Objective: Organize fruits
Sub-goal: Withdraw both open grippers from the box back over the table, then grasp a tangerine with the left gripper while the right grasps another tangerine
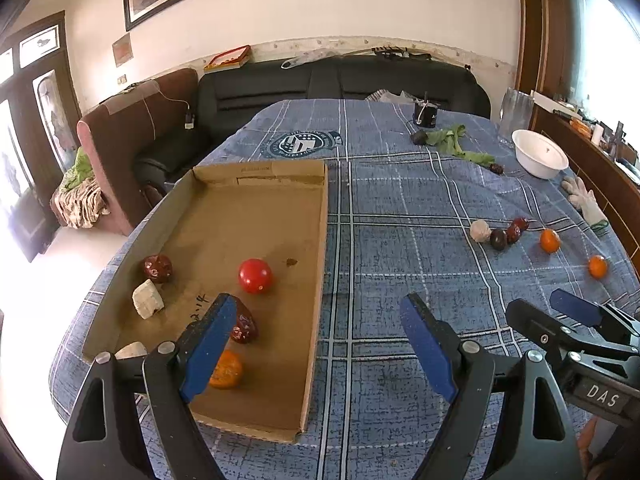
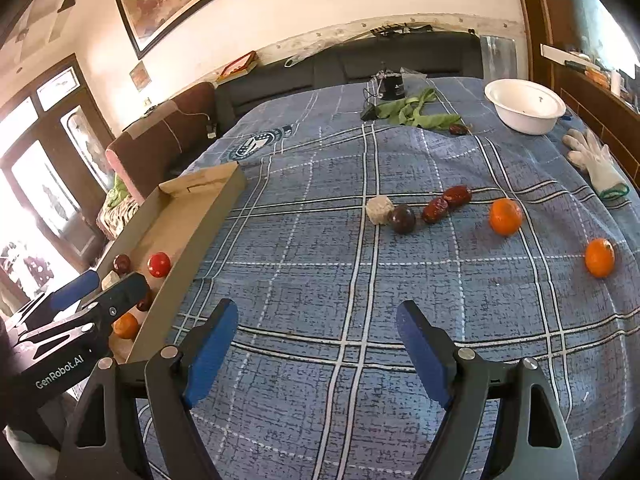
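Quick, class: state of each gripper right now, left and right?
Left gripper: open, holding nothing, over the cardboard tray's edge.
Right gripper: open, holding nothing, over the blue cloth.

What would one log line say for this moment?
left gripper open, empty | right gripper open, empty | tomato in box | oranges on cloth

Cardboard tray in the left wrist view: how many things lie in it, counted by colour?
bright red round fruit: 1
dark red wrinkled fruits: 2
orange fruit: 1
whitish lumps: 2 (one partly hidden by the gripper)
Total in the cardboard tray: 6
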### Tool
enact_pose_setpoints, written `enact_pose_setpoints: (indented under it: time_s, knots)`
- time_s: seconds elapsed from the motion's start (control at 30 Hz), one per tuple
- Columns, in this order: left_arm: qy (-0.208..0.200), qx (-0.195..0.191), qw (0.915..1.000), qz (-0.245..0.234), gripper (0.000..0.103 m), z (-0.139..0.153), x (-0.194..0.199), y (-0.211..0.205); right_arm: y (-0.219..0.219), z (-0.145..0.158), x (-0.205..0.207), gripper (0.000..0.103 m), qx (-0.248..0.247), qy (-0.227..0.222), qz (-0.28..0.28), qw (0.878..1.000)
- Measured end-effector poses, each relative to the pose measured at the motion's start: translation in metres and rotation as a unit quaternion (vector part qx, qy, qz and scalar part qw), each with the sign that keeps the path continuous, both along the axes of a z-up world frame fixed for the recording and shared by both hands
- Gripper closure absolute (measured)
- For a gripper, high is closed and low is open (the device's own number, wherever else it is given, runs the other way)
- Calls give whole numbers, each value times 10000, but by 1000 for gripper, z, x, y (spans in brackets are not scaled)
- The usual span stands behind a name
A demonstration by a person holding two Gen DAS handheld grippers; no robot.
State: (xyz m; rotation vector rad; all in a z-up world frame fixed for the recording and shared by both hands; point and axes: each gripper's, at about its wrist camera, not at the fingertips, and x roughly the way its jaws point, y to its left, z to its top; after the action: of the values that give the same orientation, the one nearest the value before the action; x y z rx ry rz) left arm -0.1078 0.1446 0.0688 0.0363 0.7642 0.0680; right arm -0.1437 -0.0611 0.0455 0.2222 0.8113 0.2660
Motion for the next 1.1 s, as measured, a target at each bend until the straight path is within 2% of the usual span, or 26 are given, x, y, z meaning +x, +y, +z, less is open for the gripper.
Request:
enact_pose_setpoints:
  time_s: [0.27,0.6,0.8,0.97,1.1]
  knots:
    - [39,-8,10000,-77,20,-4,5,-9,-18,3,-3,17,-138,-80,-71,9998]
    - [-450,-349,9981,-215,20,9,11,-21,-80,8,-16,16,-420,-146,-536,9976]
    - [-116,-737,9963,-417,20,0,31,-27,-133,2,-24,16,-490,14,-1076,9930]
    - [125,-686,9960,-551,20,-14,43,-36,-171,-1,-32,16,-443,170,-1459,9882]
    - [330,-652,9938,-836,20,-23,54,-54,-188,-7,-26,16,-477,270,-1614,9854]
